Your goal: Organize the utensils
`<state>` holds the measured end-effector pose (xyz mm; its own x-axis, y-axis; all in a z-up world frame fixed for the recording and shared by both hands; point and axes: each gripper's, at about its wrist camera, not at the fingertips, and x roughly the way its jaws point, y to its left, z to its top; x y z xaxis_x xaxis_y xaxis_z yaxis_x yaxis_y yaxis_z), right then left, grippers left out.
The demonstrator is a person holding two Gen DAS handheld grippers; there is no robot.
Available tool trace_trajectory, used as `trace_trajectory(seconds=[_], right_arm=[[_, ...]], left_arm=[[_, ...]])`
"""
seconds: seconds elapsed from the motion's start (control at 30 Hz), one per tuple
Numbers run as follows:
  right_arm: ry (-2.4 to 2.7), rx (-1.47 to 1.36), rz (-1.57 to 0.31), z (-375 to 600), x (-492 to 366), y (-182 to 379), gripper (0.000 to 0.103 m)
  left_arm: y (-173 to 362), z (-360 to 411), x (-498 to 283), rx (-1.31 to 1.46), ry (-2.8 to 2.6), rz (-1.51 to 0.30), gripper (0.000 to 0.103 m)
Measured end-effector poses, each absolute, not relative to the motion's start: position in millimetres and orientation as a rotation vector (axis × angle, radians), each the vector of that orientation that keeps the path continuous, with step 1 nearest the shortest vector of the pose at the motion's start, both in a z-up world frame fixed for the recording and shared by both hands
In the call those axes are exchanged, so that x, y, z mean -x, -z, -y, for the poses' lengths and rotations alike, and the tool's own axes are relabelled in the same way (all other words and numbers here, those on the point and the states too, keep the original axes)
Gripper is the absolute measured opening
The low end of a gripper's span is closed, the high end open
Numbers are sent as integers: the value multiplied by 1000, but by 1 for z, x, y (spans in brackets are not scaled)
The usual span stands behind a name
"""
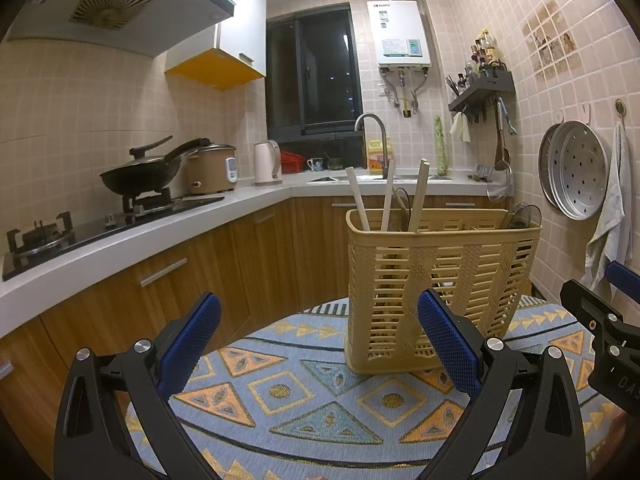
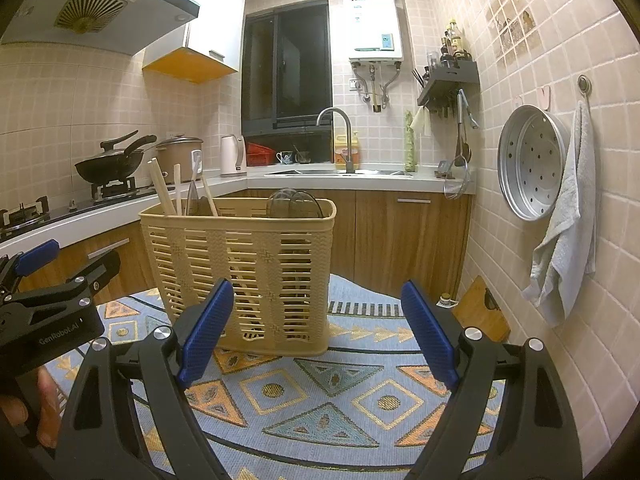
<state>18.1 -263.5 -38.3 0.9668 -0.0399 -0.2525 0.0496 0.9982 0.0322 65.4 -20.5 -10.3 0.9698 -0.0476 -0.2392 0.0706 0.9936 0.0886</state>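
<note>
A tan slotted plastic utensil basket (image 1: 432, 280) stands upright on a patterned blue cloth (image 1: 304, 400). It also shows in the right wrist view (image 2: 244, 268). Several pale utensil handles (image 1: 386, 196) stick up from its left compartment, and dark spoon-like heads (image 1: 520, 216) show in its right one. My left gripper (image 1: 320, 344) is open and empty, just in front of the basket. My right gripper (image 2: 316, 332) is open and empty, also in front of the basket, right of the left gripper (image 2: 52, 280).
A white counter (image 1: 160, 224) with a stove and a black wok (image 1: 144, 172) runs along the left. A sink and faucet (image 1: 372, 136) stand at the back. A steamer tray (image 2: 532, 160) and a towel (image 2: 568, 232) hang on the right wall. A wooden board (image 2: 484, 312) leans below.
</note>
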Motion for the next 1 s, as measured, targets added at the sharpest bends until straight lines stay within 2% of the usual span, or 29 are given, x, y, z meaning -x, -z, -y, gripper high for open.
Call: trace_trajectory(seconds=[1.0], right_arm=[[44, -31, -274, 255, -22, 39, 82]], left_arm=[[10, 21, -64, -100, 52, -231, 95]])
